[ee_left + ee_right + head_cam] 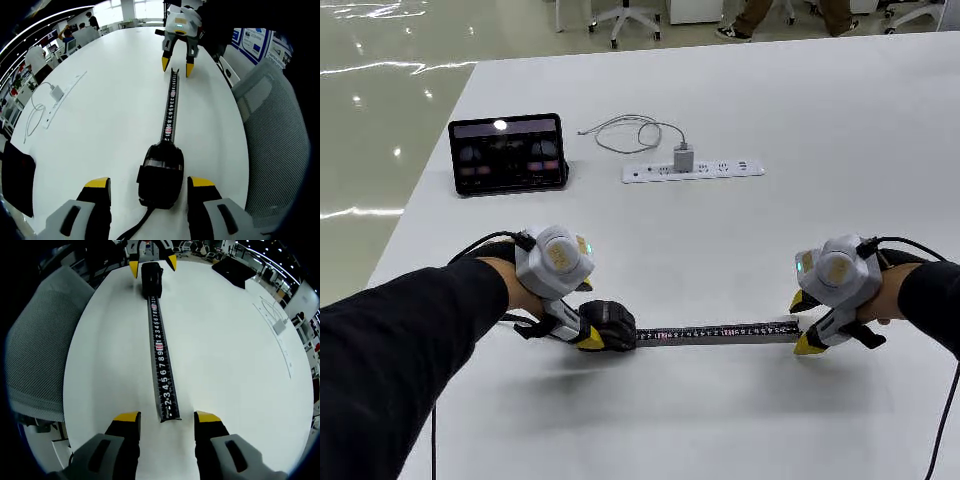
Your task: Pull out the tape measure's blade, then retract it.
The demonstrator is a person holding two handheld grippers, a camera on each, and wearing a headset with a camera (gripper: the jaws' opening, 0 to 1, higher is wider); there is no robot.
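Head view. Black rectangular tablet [507, 152] on the white counter [740, 240]: screen icons too small to read. Numerals on the dark numbered blade [720, 333]: illegible. Person in tan trousers [752, 14]: cut off by the top edge. Left gripper view. Black cord [135, 227] trailing from the black tape measure case [161, 175] runs off the bottom edge.

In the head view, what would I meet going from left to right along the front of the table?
left gripper → tape measure case → blade → right gripper
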